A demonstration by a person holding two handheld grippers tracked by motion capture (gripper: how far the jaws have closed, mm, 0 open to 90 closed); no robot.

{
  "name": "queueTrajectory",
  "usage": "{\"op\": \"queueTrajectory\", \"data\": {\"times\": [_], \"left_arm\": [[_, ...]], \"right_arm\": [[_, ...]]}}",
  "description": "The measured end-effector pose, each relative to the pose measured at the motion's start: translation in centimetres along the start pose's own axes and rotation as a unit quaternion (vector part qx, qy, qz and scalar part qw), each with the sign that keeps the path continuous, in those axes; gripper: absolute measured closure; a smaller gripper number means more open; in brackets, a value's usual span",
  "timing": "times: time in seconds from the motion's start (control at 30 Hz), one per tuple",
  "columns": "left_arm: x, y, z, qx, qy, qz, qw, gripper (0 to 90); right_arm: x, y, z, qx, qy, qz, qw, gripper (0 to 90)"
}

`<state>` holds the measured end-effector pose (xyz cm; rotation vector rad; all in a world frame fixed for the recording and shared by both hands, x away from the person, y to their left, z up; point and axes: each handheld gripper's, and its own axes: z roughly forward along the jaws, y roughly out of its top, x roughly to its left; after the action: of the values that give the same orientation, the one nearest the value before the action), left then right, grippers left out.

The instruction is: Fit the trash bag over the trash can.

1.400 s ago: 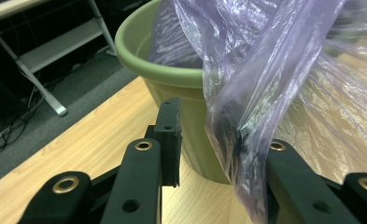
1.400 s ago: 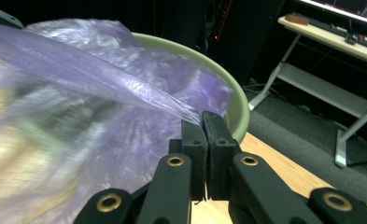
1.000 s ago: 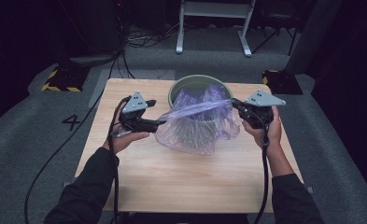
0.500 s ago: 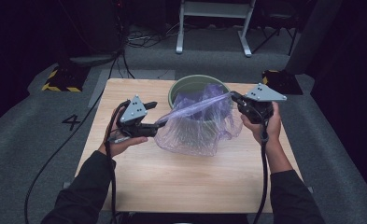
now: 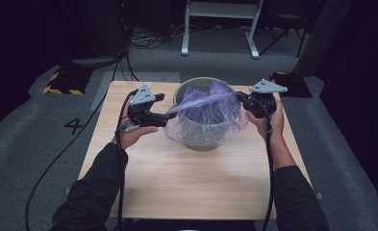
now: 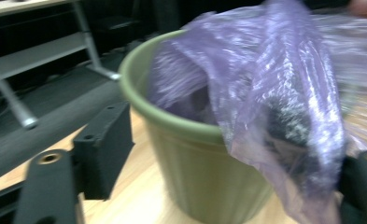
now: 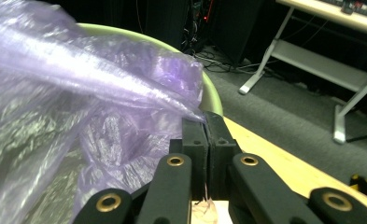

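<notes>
- Bin (image 5: 202, 144): green, upright, far centre of table (image 5: 186, 187), mouth up.
- Bag (image 5: 206, 118): purple film, tucked into the bin mouth and spilling over the near and right rim; one fold drawn out into a taut band running left to right above the mouth, from one gripper to the other.
- Right gripper (image 7: 204, 125): clenched on the right end of that band, just outside the right rim; pads pressed flat together with film pinched at the tips.
- Left gripper (image 5: 170, 114): jaws released and just opened wider; film hanging between them against one jaw, not pinched by the pads. Positioned just left of the bin, tips pointing right towards the rim.
- Governing relation: loose left end of the band directly ahead of the left jaws, to their right, long axis in line with the jaws' own reach; left rim of the bin just below and beyond.
- Judged nearer to the unfitted left edge: left hand. Right hand judged to be serving as anchor.
- Risk noted: band under tension from one end alone, likely to slide right unless re-gripped.
</notes>
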<state>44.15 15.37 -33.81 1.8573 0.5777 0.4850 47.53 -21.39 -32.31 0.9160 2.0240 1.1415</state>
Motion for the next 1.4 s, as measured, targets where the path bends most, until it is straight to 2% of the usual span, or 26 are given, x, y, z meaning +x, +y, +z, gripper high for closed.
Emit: {"op": "queueTrajectory", "data": {"times": [0.03,0.2,0.23,0.27,0.3,0.37,0.5,0.57,0.6,0.67,0.7,0.77,0.8,0.87,0.97,1.03,1.07,1.13,1.17,1.2,1.23,1.27,1.3,1.33,1.37,1.4], "left_arm": [[-0.5,0.2,-0.1,-0.006,-0.013,0.007,0.9999,17.6],[-1.9,1.2,-0.8,-0.016,-0.014,0.031,0.9993,16.2],[-2.5,1.6,-1.1,-0.01,-0.01,0.04,0.9991,15.8],[-3.3,2.0,-1.3,-0.006,-0.008,0.055,0.9984,15.9],[-3.3,2.0,-1.3,-0.006,-0.008,0.055,0.9984,15.8],[-4.4,2.3,-1.5,0.004,-0.01,0.073,0.9973,15.9],[-6.8,2.2,-2.2,0.013,0.002,0.108,0.9941,16.0],[-7.8,1.9,-2.5,0.016,-0.01,0.114,0.9933,16.8],[-8.4,1.8,-2.6,0.024,-0.021,0.12,0.9922,18.4],[-9.6,1.7,-2.5,0.032,-0.04,0.132,0.9899,18.6],[-10.2,1.7,-2.4,0.038,-0.056,0.136,0.9884,18.6],[-11.3,1.3,-1.5,0.05,-0.069,0.149,0.9852,18.6],[-11.3,1.3,-1.5,0.05,-0.069,0.149,0.9852,18.2],[-11.5,0.7,-0.4,0.061,-0.075,0.147,0.9844,16.5],[-11.3,0.0,0.2,0.057,-0.085,0.138,0.9851,15.6],[-11.2,-0.5,0.8,0.059,-0.065,0.147,0.9852,15.7],[-10.8,-0.9,1.2,0.06,-0.059,0.15,0.9851,18.4],[-10.5,-1.0,1.3,0.06,-0.03,0.162,0.9846,33.9],[-10.5,-1.0,1.3,0.06,-0.03,0.162,0.9846,41.3],[-10.3,-1.0,1.4,0.063,-0.018,0.166,0.984,41.3],[-10.1,-1.1,1.4,0.067,-0.007,0.171,0.983,51.3],[-9.9,-1.1,1.4,0.07,-0.007,0.174,0.9822,65.8],[-9.5,-1.2,1.4,0.073,-0.011,0.182,0.9805,73.2],[-9.5,-1.2,1.4,0.073,-0.011,0.182,0.9805,77.7],[-9.4,-1.2,1.4,0.078,-0.012,0.184,0.9797,77.7],[-9.3,-1.3,1.3,0.081,-0.012,0.192,0.978,84.5]], "right_arm": [[-0.1,0.0,0.1,-0.002,-0.001,0.003,1.0,89.9],[0.7,0.6,-0.4,-0.01,0.003,-0.015,0.9998,90.0],[1.5,0.9,-0.9,-0.014,0.003,-0.03,0.9995,90.0],[1.7,1.0,-1.0,-0.014,0.003,-0.033,0.9994,90.0],[1.7,1.0,-1.0,-0.014,0.003,-0.033,0.9994,90.0],[2.6,1.3,-1.4,-0.015,0.008,-0.05,0.9986,90.0],[3.0,1.6,-1.7,-0.014,0.011,-0.053,0.9984,90.0],[3.0,1.7,-1.7,-0.013,0.011,-0.054,0.9984,90.0],[3.1,1.7,-1.7,-0.011,0.013,-0.054,0.9984,90.0],[3.2,1.7,-1.5,-0.005,0.016,-0.057,0.9982,90.0],[3.2,1.7,-1.5,-0.005,0.016,-0.057,0.9982,90.0],[3.3,1.6,-1.4,-0.002,0.02,-0.054,0.9983,90.0],[3.3,1.6,-1.3,-0.002,0.023,-0.053,0.9983,90.0],[3.4,1.6,-1.3,-0.002,0.026,-0.051,0.9984,90.0],[3.5,1.5,-1.3,-0.001,0.033,-0.049,0.9982,90.0],[3.5,1.4,-1.2,0.002,0.037,-0.05,0.9981,89.9],[3.5,1.4,-1.2,0.003,0.039,-0.049,0.998,89.7],[3.5,1.3,-1.2,0.005,0.039,-0.048,0.9981,89.5],[3.5,1.3,-1.2,0.005,0.039,-0.048,0.9981,89.5],[3.5,1.3,-1.2,0.005,0.039,-0.048,0.9981,89.4],[3.5,1.3,-1.2,0.006,0.04,-0.047,0.9981,89.3],[3.4,1.2,-1.2,0.005,0.042,-0.043,0.9982,88.8],[3.3,1.2,-1.3,0.004,0.044,-0.04,0.9982,88.8],[3.3,1.2,-1.3,0.004,0.044,-0.04,0.9982,88.8],[3.2,1.2,-1.3,0.004,0.044,-0.039,0.9983,88.8],[3.2,1.2,-1.4,0.004,0.043,-0.038,0.9984,88.9]]}}
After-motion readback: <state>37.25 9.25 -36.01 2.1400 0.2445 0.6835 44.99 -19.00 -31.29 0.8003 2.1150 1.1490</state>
